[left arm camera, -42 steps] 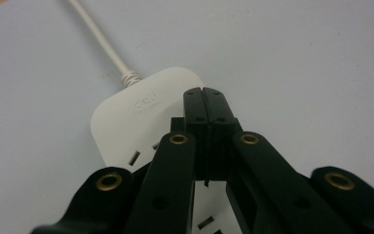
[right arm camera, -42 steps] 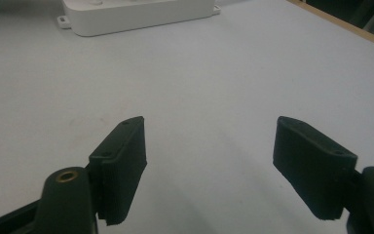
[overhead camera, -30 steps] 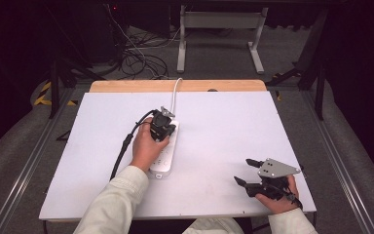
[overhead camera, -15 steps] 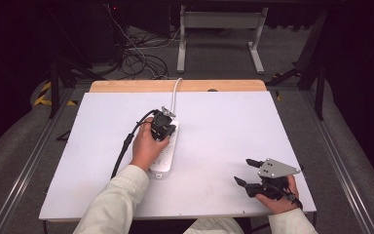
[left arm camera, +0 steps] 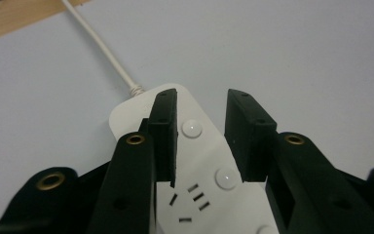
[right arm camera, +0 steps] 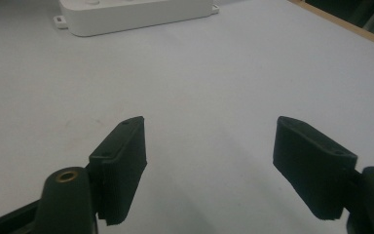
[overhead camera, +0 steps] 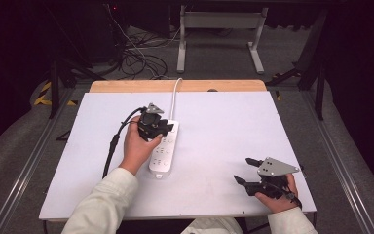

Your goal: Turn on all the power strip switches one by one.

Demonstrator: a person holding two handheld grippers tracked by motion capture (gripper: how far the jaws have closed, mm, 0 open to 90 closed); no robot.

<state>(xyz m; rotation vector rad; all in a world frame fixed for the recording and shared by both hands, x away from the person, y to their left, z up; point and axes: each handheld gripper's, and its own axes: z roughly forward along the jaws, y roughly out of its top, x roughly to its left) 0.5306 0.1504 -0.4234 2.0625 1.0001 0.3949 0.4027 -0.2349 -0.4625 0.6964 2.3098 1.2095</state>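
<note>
**Left gripper over the power strip, right gripper idle**

My left gripper [overhead camera: 164,127] sits over the far end of the white power strip [overhead camera: 163,150], near the middle of the white table [overhead camera: 224,126]. My left hand [overhead camera: 137,146] lies just left of the strip. In the left gripper view, my jaws are spread a little way, with the strip's top face between and under them. One round button [left arm camera: 193,127] shows in the gap, and a second one [left arm camera: 226,179] lies at the inner edge of the right jaw. I cannot tell whether the jaw tips touch the strip. Its white cord [overhead camera: 176,97] runs off past the table's wooden far edge [overhead camera: 175,86].

Well apart to the right, near the front corner, my right gripper [overhead camera: 245,171] hangs spread wide in my right hand [overhead camera: 278,197], nothing between its jaws. It points toward the strip, and the right gripper view shows the strip's near end [right arm camera: 136,14] ahead across bare tabletop.
</note>
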